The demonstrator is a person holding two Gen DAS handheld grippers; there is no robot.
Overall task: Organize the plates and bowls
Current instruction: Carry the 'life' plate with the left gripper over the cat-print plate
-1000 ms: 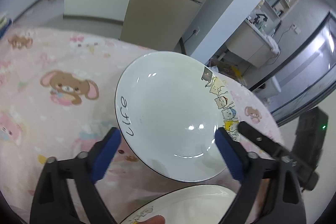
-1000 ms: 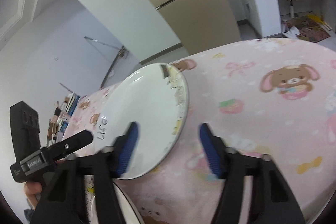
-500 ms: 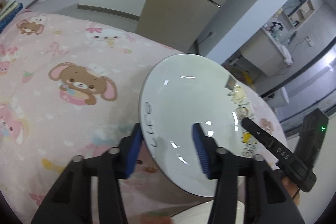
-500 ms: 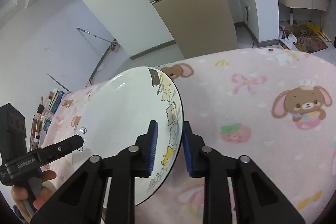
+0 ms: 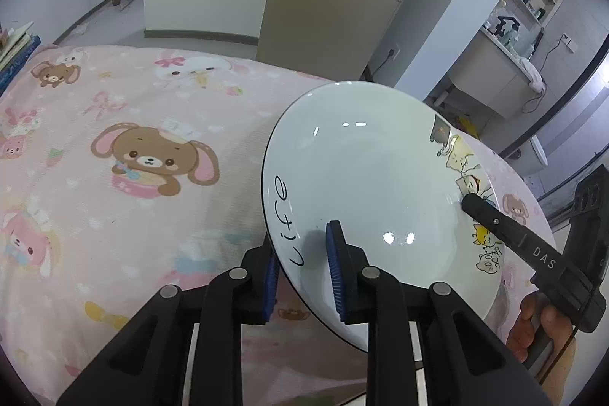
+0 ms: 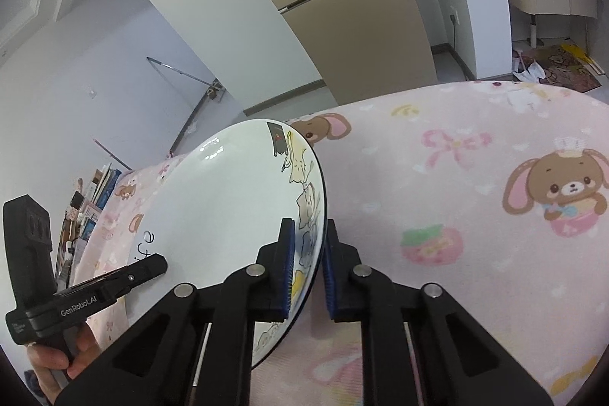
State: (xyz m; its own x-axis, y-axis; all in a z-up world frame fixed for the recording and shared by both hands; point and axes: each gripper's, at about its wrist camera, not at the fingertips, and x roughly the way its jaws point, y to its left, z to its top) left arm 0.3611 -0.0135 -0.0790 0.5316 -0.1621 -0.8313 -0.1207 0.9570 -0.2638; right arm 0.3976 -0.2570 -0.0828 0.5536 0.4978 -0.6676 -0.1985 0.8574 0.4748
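Observation:
A white deep plate [image 5: 365, 185] with cartoon cats on one side and "Life" written on the other hangs tilted above the pink tablecloth [image 5: 114, 215]. My left gripper [image 5: 302, 273] is closing on the rim by the writing: one blue pad sits behind the rim, the other lies on the inner face. My right gripper [image 6: 308, 269] is shut on the opposite rim, over the cats. The same plate [image 6: 228, 215] fills the right wrist view. The other gripper's fingertips [image 5: 472, 202] [image 6: 152, 265] show in each view.
The tablecloth [image 6: 475, 215] with bears and rabbits spreads to the left and right of the plate. Books [image 5: 15, 52] lie at its far left edge. A hand [image 5: 540, 326] holds the right tool. A pale sliver [image 5: 418, 379], perhaps another plate, shows below.
Both grippers have closed from wide open onto opposite rims of the plate, the right one first. The plate has tipped up off the cloth and sits more to the right in the left wrist view.

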